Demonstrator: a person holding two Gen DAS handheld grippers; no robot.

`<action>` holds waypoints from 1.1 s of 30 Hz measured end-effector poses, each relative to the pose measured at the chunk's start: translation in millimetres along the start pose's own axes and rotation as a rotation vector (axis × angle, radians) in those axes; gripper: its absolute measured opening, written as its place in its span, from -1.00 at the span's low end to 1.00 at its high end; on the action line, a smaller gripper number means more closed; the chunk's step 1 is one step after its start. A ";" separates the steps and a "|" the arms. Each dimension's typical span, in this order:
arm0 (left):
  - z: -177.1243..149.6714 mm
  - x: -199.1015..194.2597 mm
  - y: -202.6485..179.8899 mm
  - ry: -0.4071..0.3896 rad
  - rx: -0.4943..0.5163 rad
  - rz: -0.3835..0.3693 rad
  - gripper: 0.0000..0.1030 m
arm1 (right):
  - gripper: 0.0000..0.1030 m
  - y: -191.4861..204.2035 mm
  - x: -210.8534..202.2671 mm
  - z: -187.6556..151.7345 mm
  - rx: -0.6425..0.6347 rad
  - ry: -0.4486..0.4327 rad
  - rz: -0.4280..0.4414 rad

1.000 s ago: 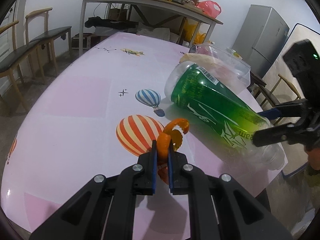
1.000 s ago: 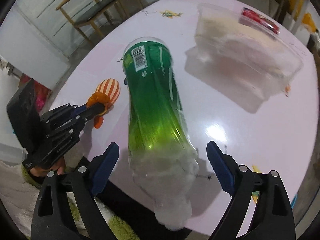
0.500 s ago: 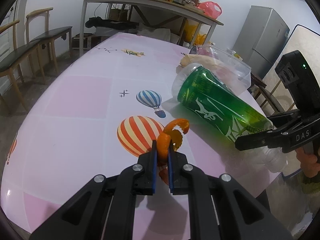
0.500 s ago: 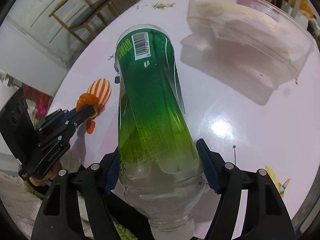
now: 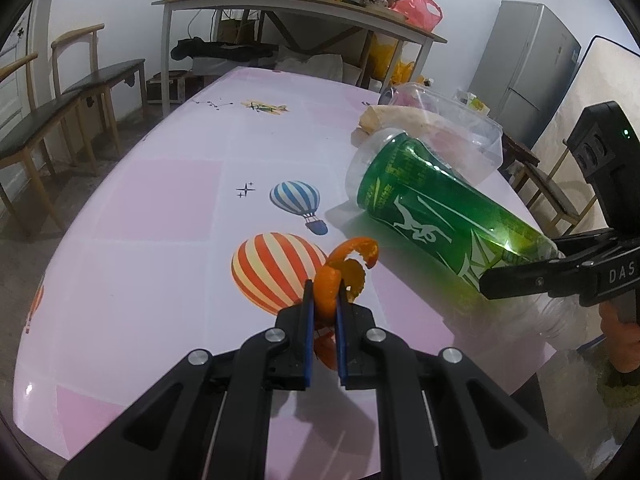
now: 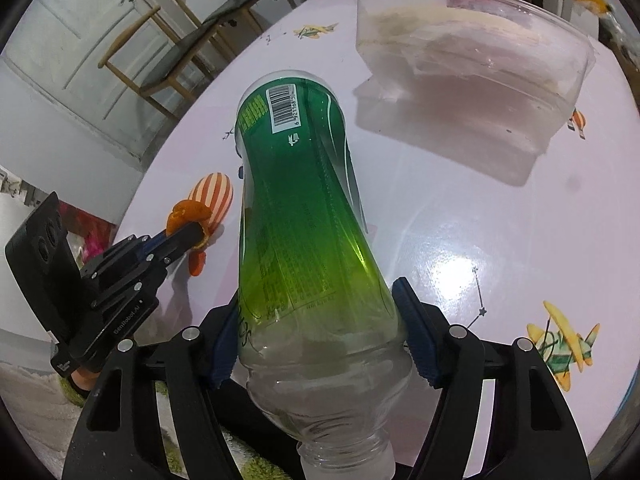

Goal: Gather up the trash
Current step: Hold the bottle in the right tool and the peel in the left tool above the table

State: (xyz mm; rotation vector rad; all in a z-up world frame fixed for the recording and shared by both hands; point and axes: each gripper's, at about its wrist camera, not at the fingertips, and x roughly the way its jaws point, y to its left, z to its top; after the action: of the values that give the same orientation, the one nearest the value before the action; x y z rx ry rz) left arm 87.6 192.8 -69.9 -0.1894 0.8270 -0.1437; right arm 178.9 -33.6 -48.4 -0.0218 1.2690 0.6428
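Your counter [image 5: 168, 208], pink with printed balloons, spreads out ahead of both tools. Beyond your right tool [image 6: 316, 344], past the far end of the bottle, sits a clear tub [image 6: 472, 60] with pale scraps in it, apart from the bottle in that view. The green bottle [image 6: 296, 208] lies tilted between your right tool's pads, neck toward you and out past the counter's near edge, base pointing away. The blue pads [image 6: 412, 336] press on either side of its clear shoulder, so the tool stands fairly wide and has hold of the bottle. Your left tool [image 5: 323, 312] is nearly closed, pinching a curl of orange peel [image 5: 344, 268] just over the striped balloon print; the peel's free end curls up past the fingertips. The bottle lies to that tool's right, close by and not touching the peel.
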 end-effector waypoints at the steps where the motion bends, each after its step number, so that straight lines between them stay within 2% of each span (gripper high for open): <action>1: -0.1 -0.4 -0.4 0.001 0.001 0.003 -0.84 | 0.28 -1.4 -1.6 -0.5 0.001 -0.004 0.003; 9: -1.4 -5.5 -3.5 -0.003 0.012 0.021 -0.84 | 0.28 -14.6 -13.0 -9.8 0.014 -0.027 0.011; 17: -1.1 -5.7 -3.8 0.001 0.020 0.022 -0.84 | 0.30 -10.7 -1.2 -9.9 0.014 0.019 -0.045; 25: -1.6 -3.2 -5.7 0.010 0.026 0.016 -0.84 | 0.50 -4.9 -2.4 1.6 -0.011 0.022 -0.072; 33: -3.2 0.0 -7.7 0.019 0.024 0.014 -0.84 | 0.51 2.6 9.4 8.1 -0.026 0.032 -0.087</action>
State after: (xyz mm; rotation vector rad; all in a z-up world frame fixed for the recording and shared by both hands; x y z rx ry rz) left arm 84.9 185.0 -70.3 -0.1602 0.8450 -0.1426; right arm 186.2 -24.5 -53.3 -0.1089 1.2835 0.5858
